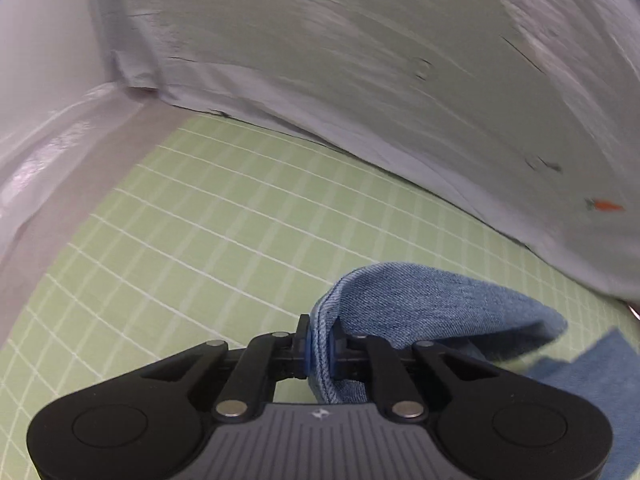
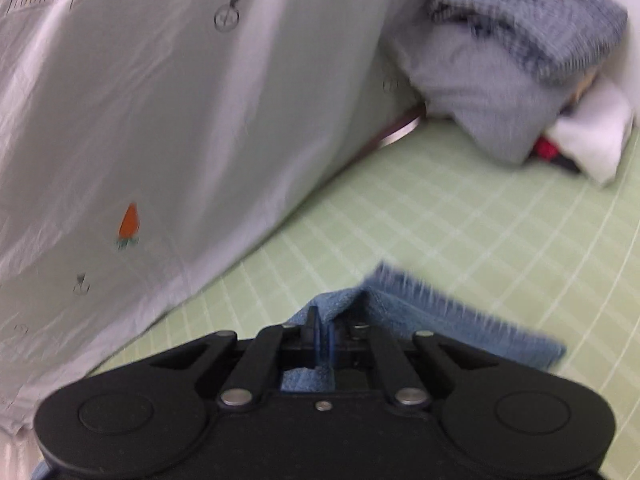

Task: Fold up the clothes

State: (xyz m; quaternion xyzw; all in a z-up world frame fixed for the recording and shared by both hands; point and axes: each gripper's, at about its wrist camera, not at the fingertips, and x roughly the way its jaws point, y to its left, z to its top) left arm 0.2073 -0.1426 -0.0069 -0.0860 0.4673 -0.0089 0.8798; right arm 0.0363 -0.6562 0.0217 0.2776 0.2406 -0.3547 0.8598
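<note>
Left claw (image 1: 320, 344) at bottom centre of the left wrist view, clenched on a hemmed edge of blue denim garment (image 1: 432, 304); blue pads pressing the fabric from both sides. Denim arching from the grip toward the lower right of the frame, with a darker flat portion at the far right edge. Beneath, a green gridded mat (image 1: 192, 232) filling the lower left and centre. Across the whole upper part, a pale grey-white printed sheet (image 1: 360, 60), blurred, with a small orange carrot print at right. Clear plastic wrap (image 1: 52, 152) at the left edge, crinkled.

Right claw (image 2: 323, 336) at bottom centre of the right wrist view, likewise clenched on the denim garment (image 2: 440, 312); a thin fold pinched between the pads, a frayed fringe edge running off to the lower right. Green mat (image 2: 460, 208) across centre and right. Printed sheet (image 2: 180, 100) over the left half, carrot print at mid left, boxed lettering at upper left. Pile of clothes (image 2: 512, 60) in the upper right: grey-blue checked pieces on top, something white and something red below at the right edge.
</note>
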